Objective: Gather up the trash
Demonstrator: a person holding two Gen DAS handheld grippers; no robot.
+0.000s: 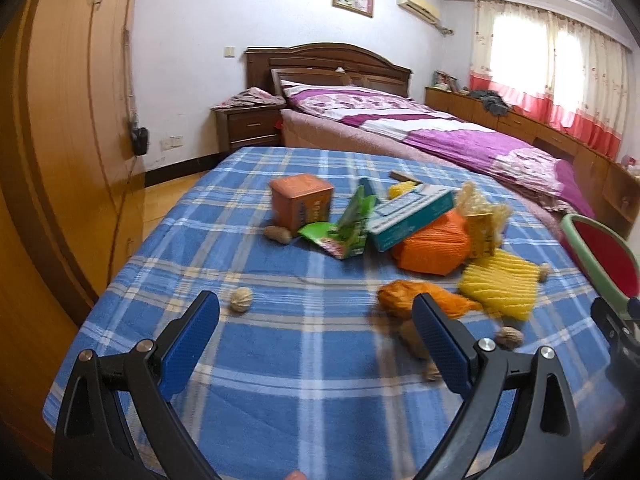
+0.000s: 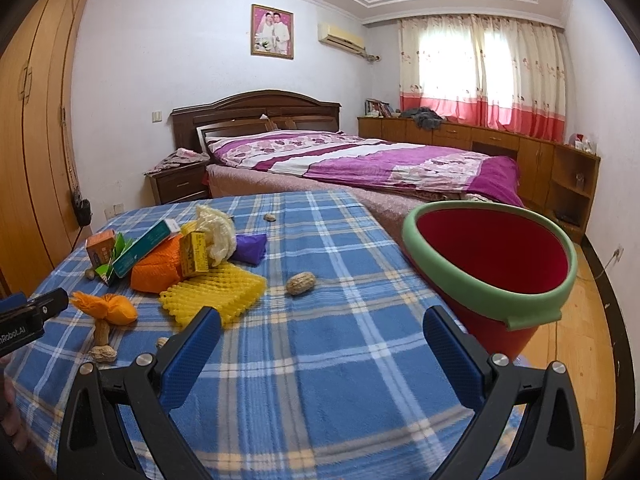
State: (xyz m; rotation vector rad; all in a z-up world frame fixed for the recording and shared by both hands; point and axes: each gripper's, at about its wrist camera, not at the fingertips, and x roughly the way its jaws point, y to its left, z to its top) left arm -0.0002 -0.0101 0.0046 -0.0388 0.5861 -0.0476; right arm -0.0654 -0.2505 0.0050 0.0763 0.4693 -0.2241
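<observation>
Trash is piled on a blue plaid cloth (image 1: pixel 304 360): an orange box (image 1: pixel 301 200), a green wrapper (image 1: pixel 344 228), a teal box (image 1: pixel 412 212), orange foam net (image 1: pixel 432 248), yellow foam net (image 1: pixel 496 284), crumpled orange paper (image 1: pixel 424 300) and scattered peanut shells (image 1: pixel 241 299). My left gripper (image 1: pixel 316 344) hovers open over the cloth, short of the pile. My right gripper (image 2: pixel 322 354) is open too, above bare cloth, with a red bucket (image 2: pixel 492 256) with a green rim at its right. A peanut (image 2: pixel 301 283) and a purple wad (image 2: pixel 250 249) lie ahead of it.
A bed with a purple quilt (image 2: pixel 360 160) stands behind the table. A wooden wardrobe (image 1: pixel 60 120) fills the left side. Low cabinets (image 2: pixel 520 152) run under the curtained window. Wooden floor (image 2: pixel 568 320) shows to the right of the bucket.
</observation>
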